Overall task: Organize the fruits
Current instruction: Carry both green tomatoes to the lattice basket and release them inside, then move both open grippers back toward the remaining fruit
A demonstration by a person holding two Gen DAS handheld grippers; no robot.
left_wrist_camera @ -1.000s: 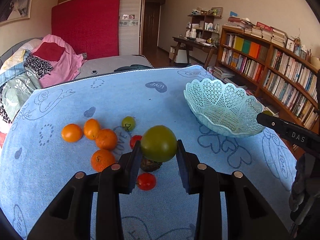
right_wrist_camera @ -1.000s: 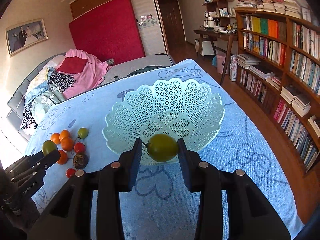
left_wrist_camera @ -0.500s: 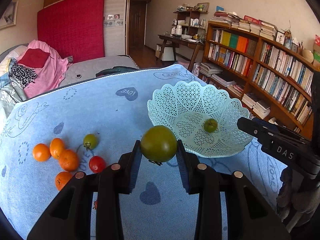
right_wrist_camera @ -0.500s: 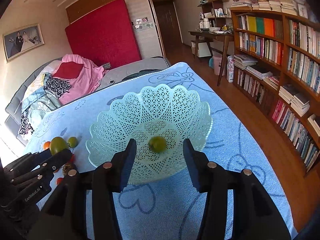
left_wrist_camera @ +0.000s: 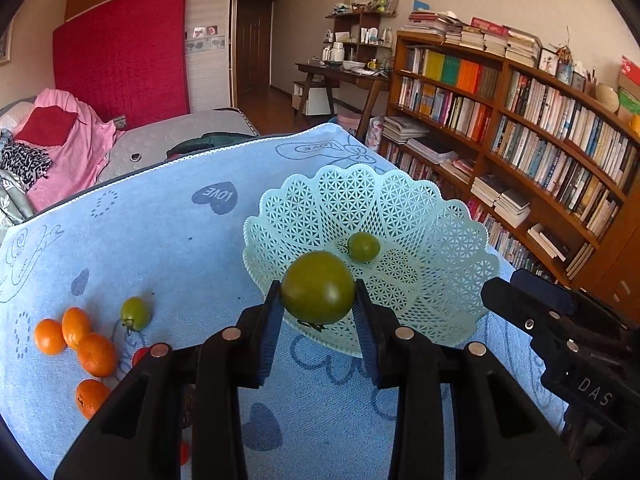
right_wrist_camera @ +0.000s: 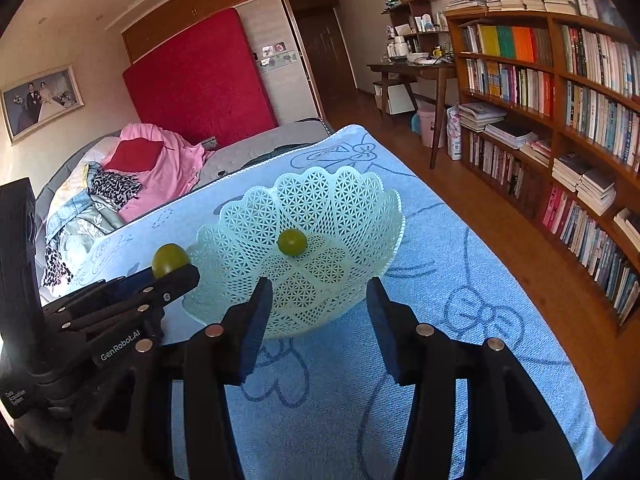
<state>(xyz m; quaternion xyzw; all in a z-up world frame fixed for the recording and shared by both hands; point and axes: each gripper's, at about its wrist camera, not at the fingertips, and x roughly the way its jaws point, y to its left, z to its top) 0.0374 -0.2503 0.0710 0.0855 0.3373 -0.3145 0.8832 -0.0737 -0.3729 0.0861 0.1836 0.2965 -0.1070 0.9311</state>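
My left gripper (left_wrist_camera: pixel 318 312) is shut on a large green tomato (left_wrist_camera: pixel 318 286), held just over the near rim of the pale green lattice basket (left_wrist_camera: pixel 436 240). A small green tomato (left_wrist_camera: pixel 363 246) lies in the basket's middle; it also shows in the right wrist view (right_wrist_camera: pixel 292 241). My right gripper (right_wrist_camera: pixel 318 312) is open and empty, in front of the basket (right_wrist_camera: pixel 344 200). The left gripper (right_wrist_camera: pixel 176 276) with its tomato (right_wrist_camera: pixel 170 259) shows at the basket's left. Several oranges (left_wrist_camera: pixel 86 344), a small green tomato (left_wrist_camera: pixel 135 312) and a red tomato (left_wrist_camera: pixel 140 354) lie at the left on the blue cloth.
The blue cloth (left_wrist_camera: pixel 168 240) covers the table. The right gripper (left_wrist_camera: pixel 560 332) is at the right of the left wrist view. A bookshelf (right_wrist_camera: pixel 560 112) stands beyond the table's right edge, a bed with clothes (right_wrist_camera: pixel 132 168) behind it.
My left gripper has carried the large green tomato rightward from the fruit pile to the basket's rim. My right gripper opened, dropped its small green tomato into the basket and drew back.
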